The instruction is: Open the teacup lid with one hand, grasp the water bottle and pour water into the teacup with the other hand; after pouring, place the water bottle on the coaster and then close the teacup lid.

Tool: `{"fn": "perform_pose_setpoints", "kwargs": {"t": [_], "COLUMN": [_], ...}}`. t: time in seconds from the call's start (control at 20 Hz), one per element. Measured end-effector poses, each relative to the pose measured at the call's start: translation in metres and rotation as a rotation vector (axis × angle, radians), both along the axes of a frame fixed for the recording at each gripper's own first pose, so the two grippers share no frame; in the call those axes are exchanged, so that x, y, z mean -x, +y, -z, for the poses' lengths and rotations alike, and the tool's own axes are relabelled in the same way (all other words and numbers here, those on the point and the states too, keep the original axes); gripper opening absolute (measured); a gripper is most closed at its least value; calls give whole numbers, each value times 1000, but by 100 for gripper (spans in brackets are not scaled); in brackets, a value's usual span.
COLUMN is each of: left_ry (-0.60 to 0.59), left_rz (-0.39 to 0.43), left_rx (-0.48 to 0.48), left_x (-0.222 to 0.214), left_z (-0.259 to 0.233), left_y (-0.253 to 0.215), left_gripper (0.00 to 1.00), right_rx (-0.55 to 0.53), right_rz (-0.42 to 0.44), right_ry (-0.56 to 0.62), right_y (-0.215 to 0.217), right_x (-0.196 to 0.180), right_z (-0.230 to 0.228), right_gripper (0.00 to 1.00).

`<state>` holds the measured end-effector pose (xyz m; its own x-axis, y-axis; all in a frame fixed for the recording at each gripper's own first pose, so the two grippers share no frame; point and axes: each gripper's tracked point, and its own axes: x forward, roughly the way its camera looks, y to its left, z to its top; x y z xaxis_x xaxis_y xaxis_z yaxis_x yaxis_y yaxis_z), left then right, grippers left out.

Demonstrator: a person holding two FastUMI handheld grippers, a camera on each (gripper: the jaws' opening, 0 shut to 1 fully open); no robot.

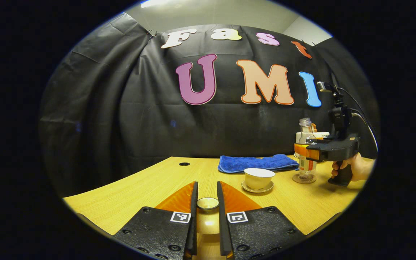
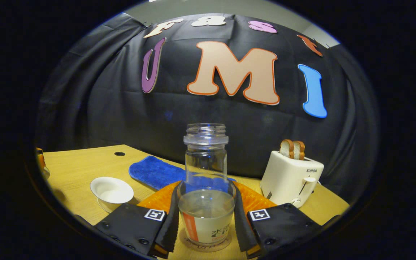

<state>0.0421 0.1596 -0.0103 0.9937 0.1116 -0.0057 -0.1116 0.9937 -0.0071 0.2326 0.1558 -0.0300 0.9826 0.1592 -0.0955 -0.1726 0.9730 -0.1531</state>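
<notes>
The left gripper is holding the small round cream teacup lid between its narrowed fingers, both of them pressing on its sides, near the front edge of the light wooden counter. So the lid is off. The cream porcelain teacup is standing open on its matching saucer, just in front of the folded blue towel toward the far right of the left gripper view; whether water is already in it I cannot tell.

The right gripper is closing its fingers around the clear plastic water bottle with the orange-and-white label, both of them pressing on its sides. The bottle is upright and uncapped, still partly filled. In the right gripper view its base is sitting on the round clear glass coaster, and the left gripper view shows the same, with a hand gripping the tool's handle beside it.

Judging from this, the bottle is either just set down after pouring or not yet lifted; the upright bottle on its coaster suggests the former, but I cannot be sure. What clearly remains is releasing the bottle and putting the lid back on the teacup. A white toaster with two bread slices is standing to the far right.
</notes>
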Motion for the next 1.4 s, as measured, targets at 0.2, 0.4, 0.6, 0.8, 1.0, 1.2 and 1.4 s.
{"fn": "perform_pose_setpoints", "kwargs": {"t": [0.2,0.4,0.6,0.8,1.0,1.2,1.4], "left_ry": [0,0,0,0,0,0,0], "left_rz": [0,0,0,0,-1,-2,-15], "left_rx": [0,0,0,0,0,-1,-2], "left_x": [1,0,0,0,1,0,2], "left_z": [0,0,0,0,-1,0,-1], "left_y": [0,0,0,0,0,1,3], "left_gripper": [22,22,22,22,22,22,22], "right_rx": [-67,-113,-129,-154,-168,-164,-164], "right_rz": [22,42,54,62,70,73,83], "right_ry": [-11,-19,-37,-61,-54,-32,-32], "right_y": [2,3,2,3,0,-2,-1], "right_x": [-1,-4,-4,-8,-1,-1,4], "right_z": [-1,4,3,0,3,8,6], "right_gripper": [70,69,69,70,71,85,99]}}
